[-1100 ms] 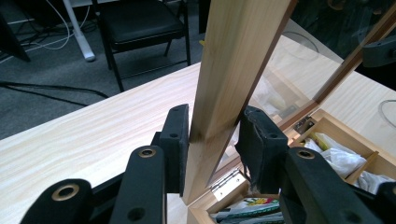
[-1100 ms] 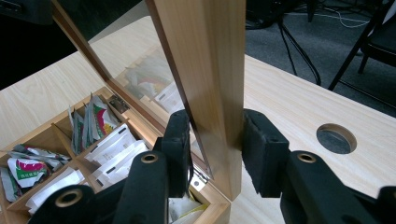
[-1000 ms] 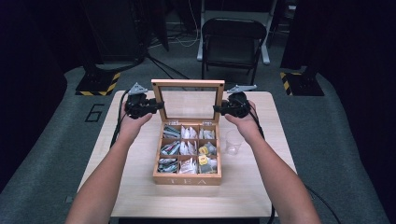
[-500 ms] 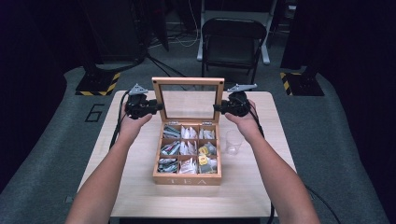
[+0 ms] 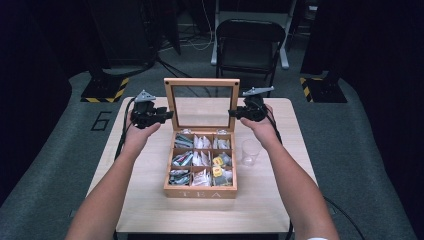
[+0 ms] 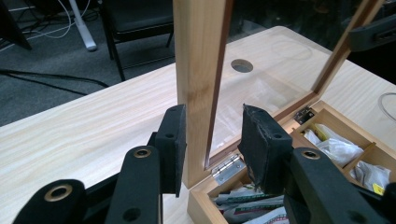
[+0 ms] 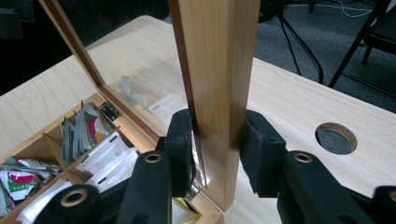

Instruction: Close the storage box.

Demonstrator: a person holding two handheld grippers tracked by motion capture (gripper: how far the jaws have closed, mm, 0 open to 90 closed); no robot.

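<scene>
A wooden tea box (image 5: 201, 192) sits open mid-table, its compartments full of tea bags (image 5: 200, 160). Its glass-paned lid (image 5: 201, 83) stands upright at the back. My left gripper (image 5: 167, 114) straddles the lid's left rail (image 6: 198, 56). Its jaws have just been opening: one pad (image 6: 173, 140) lies against the wood, the other (image 6: 259, 140) stands off the glass side, so the left gripper (image 6: 212, 126) is open. My right gripper (image 5: 234, 112) is shut on the lid's right rail (image 7: 219, 56), with both pads of the right gripper (image 7: 217, 130) pressed on the wood.
A clear plastic cup (image 5: 249, 152) stands just right of the box, under my right forearm. The light wooden table (image 5: 150, 200) has a round cable hole (image 7: 336, 138) behind the lid. A black folding chair (image 5: 248, 42) and floor cables lie beyond the far edge.
The lid's top edge sits higher than a second ago, so the lid has swung more upright. Both hands stay where they were beside it.
</scene>
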